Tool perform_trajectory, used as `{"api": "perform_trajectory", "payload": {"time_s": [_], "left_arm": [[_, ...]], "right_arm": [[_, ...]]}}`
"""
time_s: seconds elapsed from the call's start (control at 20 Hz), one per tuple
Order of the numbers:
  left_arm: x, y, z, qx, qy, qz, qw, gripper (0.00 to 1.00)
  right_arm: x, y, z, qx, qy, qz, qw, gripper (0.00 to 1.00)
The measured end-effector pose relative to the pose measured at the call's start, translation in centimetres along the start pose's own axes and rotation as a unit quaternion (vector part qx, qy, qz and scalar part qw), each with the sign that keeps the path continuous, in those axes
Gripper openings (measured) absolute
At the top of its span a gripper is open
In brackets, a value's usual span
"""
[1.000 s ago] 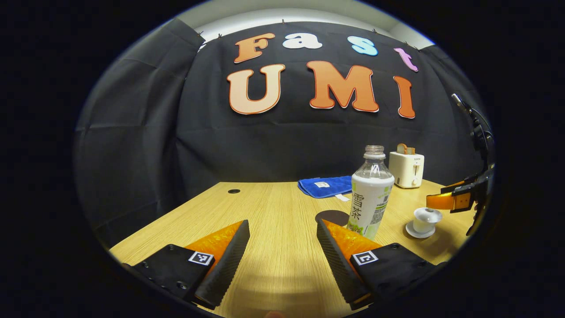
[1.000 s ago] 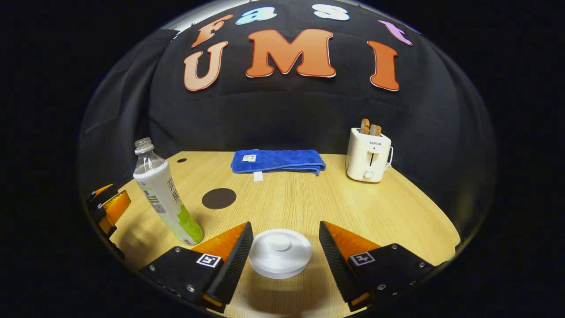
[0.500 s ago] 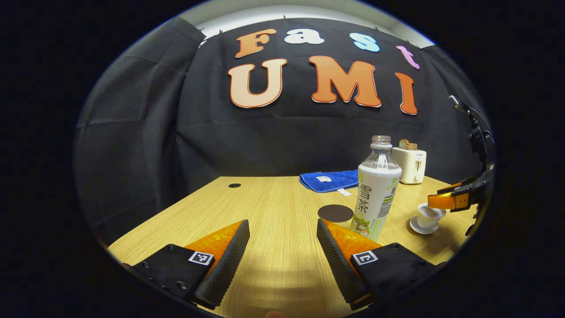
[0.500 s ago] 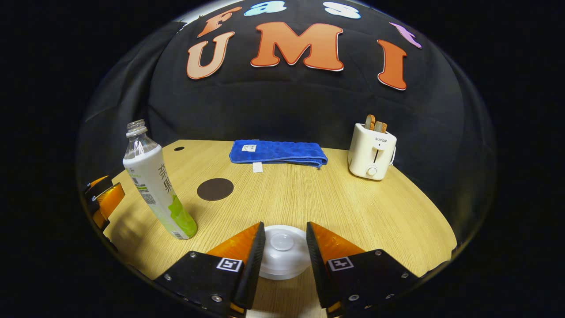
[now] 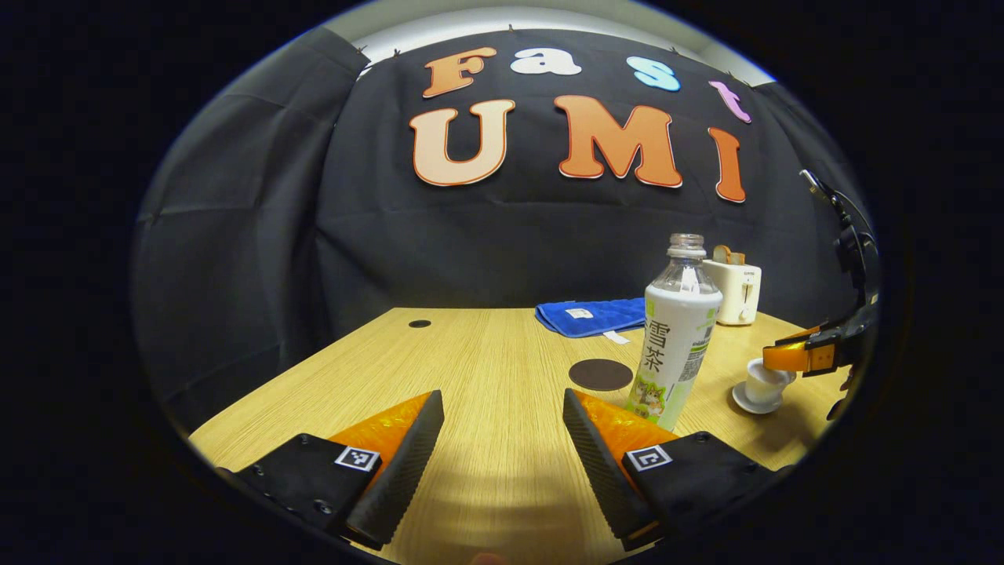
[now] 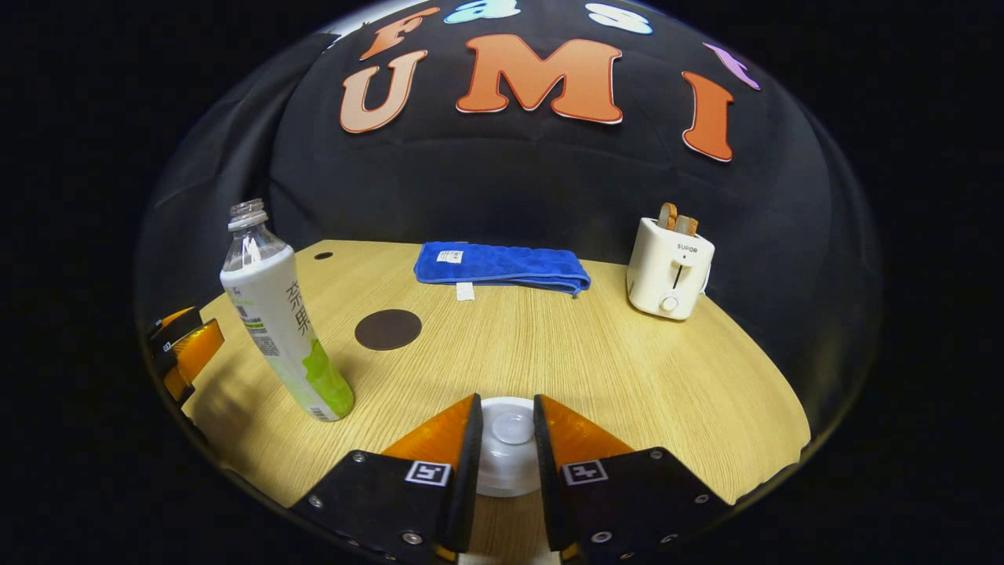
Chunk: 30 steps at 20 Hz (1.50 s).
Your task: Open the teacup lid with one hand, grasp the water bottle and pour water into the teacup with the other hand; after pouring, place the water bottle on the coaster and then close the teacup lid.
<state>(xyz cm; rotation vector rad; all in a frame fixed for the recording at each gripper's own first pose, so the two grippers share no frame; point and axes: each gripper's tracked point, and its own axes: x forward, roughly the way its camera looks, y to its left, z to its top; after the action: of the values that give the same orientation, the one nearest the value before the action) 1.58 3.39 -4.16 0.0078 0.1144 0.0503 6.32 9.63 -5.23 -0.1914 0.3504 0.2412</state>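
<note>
Wooden table (image 5: 471, 369), left gripper view: left gripper (image 5: 502, 439) spread wide, empty, water bottle (image 5: 676, 333) just right of it, beside coaster (image 5: 600, 374). Right gripper view: right gripper (image 6: 506, 451) pinching teacup lid (image 6: 511, 435) knob; probably best lifted straight up, slowly.

Both grippers (image 5: 499, 408) (image 6: 506, 416): orange ribbed-edged fingers, black screwed mounts, apparently square tags.

Black cloth wall (image 5: 251, 235) hangs behind a light wooden table (image 6: 588, 353); pale ceiling strip (image 5: 549, 20) glows above.
</note>
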Motion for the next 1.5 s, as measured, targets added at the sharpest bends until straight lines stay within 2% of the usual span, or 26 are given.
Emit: {"api": "perform_trajectory", "payload": {"time_s": [0.1,0.3,0.45,0.65,0.85,1.5], "left_arm": [[0.0,0.0,-0.1,-0.001,0.001,0.0,1.0,0.98],[-0.1,0.1,-0.2,-0.004,0.002,0.001,1.0,0.98],[-0.3,0.1,0.1,-0.006,0.0,0.001,1.0,0.98],[-1.0,0.0,0.6,-0.005,-0.009,0.001,1.0,0.98],[-1.8,-1.4,1.1,-0.002,-0.017,-0.012,1.0,0.98],[-2.2,-10.5,0.6,0.019,-0.01,-0.088,0.996,0.98]], "right_arm": [[0.0,-0.1,0.0,0.001,0.0,-0.001,1.0,0.29],[0.0,-0.1,0.1,-0.018,-0.01,-0.007,1.0,0.22],[0.0,0.0,0.3,-0.008,-0.011,-0.004,1.0,0.15],[-1.1,-0.5,1.9,0.003,-0.036,-0.005,0.999,0.14],[-2.5,-2.2,2.7,0.002,-0.054,-0.022,0.998,0.14],[-5.5,-10.6,-0.8,0.048,-0.047,-0.084,0.994,0.14]]}}
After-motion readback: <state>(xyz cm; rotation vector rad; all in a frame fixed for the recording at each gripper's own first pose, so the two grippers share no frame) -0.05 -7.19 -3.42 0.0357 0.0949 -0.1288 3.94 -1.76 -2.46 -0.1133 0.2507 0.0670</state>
